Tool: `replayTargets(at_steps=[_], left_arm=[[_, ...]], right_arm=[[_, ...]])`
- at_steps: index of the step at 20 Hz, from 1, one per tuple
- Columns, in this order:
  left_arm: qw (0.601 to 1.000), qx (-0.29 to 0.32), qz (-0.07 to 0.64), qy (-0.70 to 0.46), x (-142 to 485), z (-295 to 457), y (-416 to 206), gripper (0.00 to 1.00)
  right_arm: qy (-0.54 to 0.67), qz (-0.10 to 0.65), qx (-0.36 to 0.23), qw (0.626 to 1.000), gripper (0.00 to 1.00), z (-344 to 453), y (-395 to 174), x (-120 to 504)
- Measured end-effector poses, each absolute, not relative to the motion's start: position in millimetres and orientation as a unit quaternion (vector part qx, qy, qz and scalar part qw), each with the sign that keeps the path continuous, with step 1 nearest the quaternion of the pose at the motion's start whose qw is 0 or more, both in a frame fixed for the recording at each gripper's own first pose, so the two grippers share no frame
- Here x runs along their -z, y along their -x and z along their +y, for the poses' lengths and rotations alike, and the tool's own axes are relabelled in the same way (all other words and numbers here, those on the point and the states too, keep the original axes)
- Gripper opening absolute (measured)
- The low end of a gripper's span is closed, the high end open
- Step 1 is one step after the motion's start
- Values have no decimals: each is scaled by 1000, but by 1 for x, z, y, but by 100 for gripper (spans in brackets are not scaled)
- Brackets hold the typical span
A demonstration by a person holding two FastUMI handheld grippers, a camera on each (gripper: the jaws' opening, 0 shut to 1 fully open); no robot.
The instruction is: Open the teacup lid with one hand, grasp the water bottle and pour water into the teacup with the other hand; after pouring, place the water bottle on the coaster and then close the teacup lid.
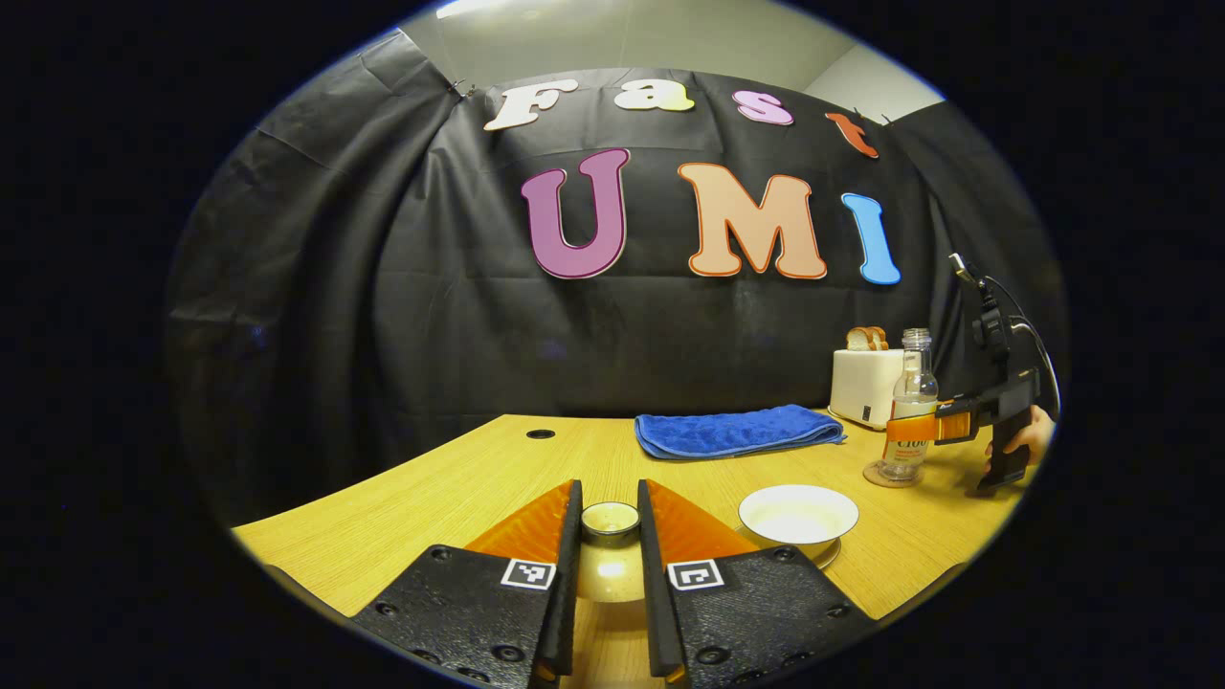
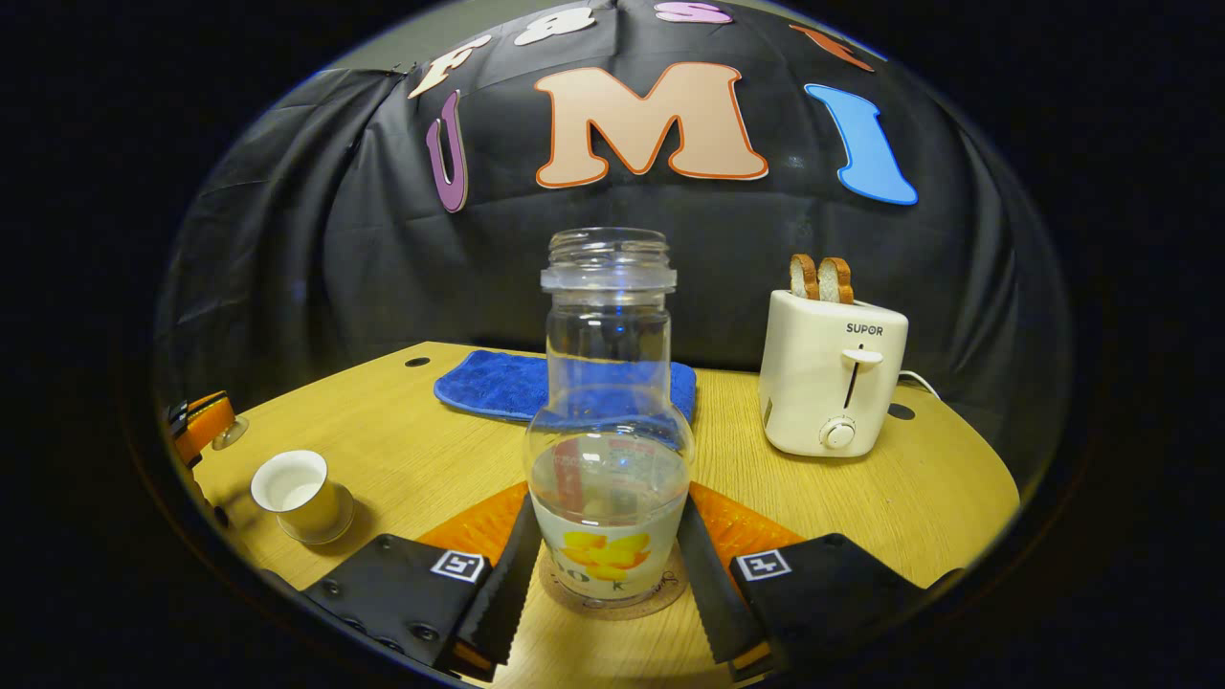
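A: Looking along the left gripper [image 1: 610, 545], I see its 2 fingers clamped on the teacup lid [image 1: 611, 555], held by its knob just above the desk [image 1: 459, 478]. The teacup [image 1: 798, 518] stands open a little to the right, on its saucer.

B: And in the right gripper view, the water bottle [image 2: 609, 421] stands upright on the coaster [image 2: 612, 584], near the front edge, with the right gripper [image 2: 609, 565] around its lower body. It has no cap, and water fills roughly the lower third.

A: Are those fingers pressing on it?

B: I cannot tell. They sit just beside the glass on either side, and the contact itself is hard to read. In the left gripper view they seem to hug the label.

A: So which step is this? I judge the bottle is being set on the coaster after pouring, though whether the teacup holds water I cannot make out.

B: Agreed, and it is only a judgement. If so, the next move calls for spreading the right fingers and backing straight off so the bottle does not tip.

A: Then I carry the lid right, centre it over the rim and lower it level.

B: The blue towel [image 2: 498, 383] and the toaster [image 2: 831, 373] sit on the far side, well apart from that path.
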State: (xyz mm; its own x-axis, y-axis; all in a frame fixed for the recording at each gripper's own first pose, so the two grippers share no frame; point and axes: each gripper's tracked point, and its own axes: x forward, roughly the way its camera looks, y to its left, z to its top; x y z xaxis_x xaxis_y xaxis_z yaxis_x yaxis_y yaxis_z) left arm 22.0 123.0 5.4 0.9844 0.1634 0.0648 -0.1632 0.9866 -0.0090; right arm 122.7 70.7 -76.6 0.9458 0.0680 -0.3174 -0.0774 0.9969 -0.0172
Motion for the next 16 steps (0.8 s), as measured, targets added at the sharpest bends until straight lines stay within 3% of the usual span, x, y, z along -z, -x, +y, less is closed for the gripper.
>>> replayTargets(at_steps=[6, 9, 12, 14, 16], left_arm=[[996, -82, -33, 2, -5, 123, -21, 28], [996, -82, -33, 2, -6, 123, -22, 28], [996, -82, -33, 2, -6, 123, -22, 28], [996, -82, -33, 2, -6, 123, -22, 28], [996, -79, -33, 2, -6, 122, -21, 28]], right_arm=[[1, 158, -41, 987, 84, 70, -122, 77], [-4, 153, -43, 987, 81, 70, -120, 77], [-13, 150, -42, 988, 92, 70, -118, 76], [-18, 141, -43, 989, 84, 69, -116, 71], [-21, 135, -41, 990, 88, 66, -112, 69]])
